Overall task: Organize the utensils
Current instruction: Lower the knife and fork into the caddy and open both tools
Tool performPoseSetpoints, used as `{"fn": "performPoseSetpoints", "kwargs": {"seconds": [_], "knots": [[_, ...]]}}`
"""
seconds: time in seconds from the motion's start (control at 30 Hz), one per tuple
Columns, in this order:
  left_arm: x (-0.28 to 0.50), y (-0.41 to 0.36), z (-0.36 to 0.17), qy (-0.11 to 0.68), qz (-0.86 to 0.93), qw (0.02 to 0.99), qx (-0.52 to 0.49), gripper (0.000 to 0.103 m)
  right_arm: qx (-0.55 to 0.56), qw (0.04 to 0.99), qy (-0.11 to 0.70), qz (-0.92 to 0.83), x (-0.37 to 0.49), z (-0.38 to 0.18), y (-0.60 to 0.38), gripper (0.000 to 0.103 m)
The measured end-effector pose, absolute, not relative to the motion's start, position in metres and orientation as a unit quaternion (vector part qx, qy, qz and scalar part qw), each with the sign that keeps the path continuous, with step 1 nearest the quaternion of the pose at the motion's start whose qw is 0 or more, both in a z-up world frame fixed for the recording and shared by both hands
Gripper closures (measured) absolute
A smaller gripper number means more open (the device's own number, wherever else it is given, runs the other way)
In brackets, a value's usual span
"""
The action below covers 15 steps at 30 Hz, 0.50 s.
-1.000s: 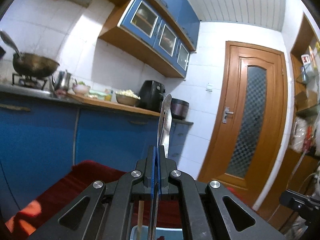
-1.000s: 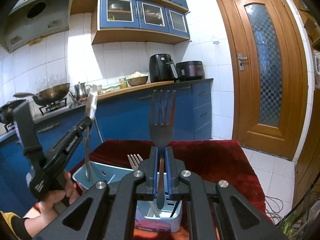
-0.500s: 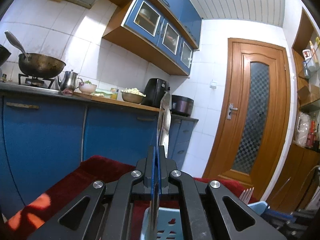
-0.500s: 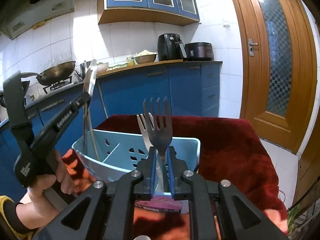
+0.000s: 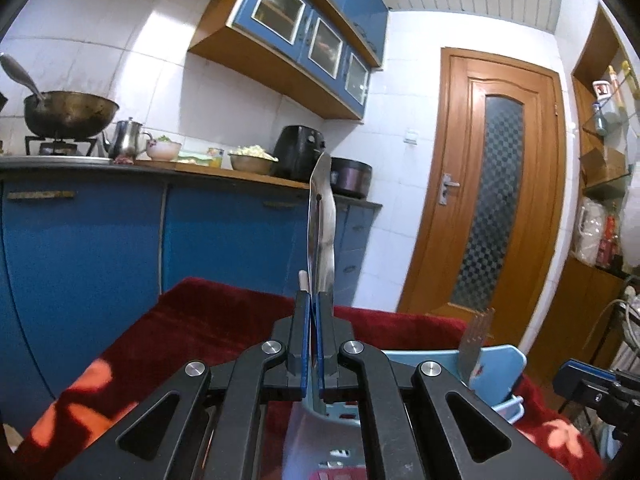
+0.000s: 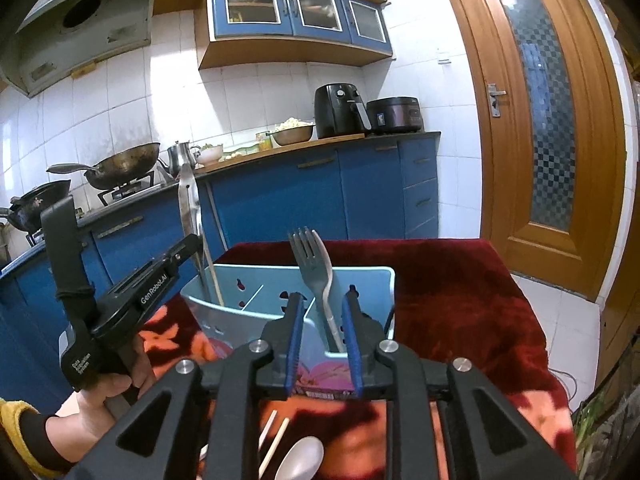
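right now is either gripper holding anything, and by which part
The left gripper is shut on a metal utensil, gripping its handle. The right gripper is open and holds nothing.

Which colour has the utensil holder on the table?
Light blue; the utensil holder shows best in the right wrist view.

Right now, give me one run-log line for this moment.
left gripper: shut on metal utensil | right gripper: open | forks: standing in blue caddy
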State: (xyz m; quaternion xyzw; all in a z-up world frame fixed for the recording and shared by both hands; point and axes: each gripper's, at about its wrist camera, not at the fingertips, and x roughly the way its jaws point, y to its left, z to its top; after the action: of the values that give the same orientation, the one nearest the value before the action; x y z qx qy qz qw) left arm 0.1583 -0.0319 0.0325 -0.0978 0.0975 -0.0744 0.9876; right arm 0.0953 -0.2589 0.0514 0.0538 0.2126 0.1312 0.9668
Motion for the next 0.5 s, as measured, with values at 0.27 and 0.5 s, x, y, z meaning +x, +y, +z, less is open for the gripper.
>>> {"fn": "performPoseSetpoints", "kwargs": {"seconds": [0.27, 0.5], "knots": [[0.147, -0.021, 0.034, 0.134, -0.09, 0.98, -0.113, 0.074, 0.071, 0.966, 0.213, 0.126, 0.073, 0.048, -0.263, 0.076], [0.13, -0.012, 0.035, 0.168, -0.1, 0.974, -0.113, 0.072, 0.085, 0.964, 0.221, 0.123, 0.055, 0.044, -0.265, 0.075]]}}
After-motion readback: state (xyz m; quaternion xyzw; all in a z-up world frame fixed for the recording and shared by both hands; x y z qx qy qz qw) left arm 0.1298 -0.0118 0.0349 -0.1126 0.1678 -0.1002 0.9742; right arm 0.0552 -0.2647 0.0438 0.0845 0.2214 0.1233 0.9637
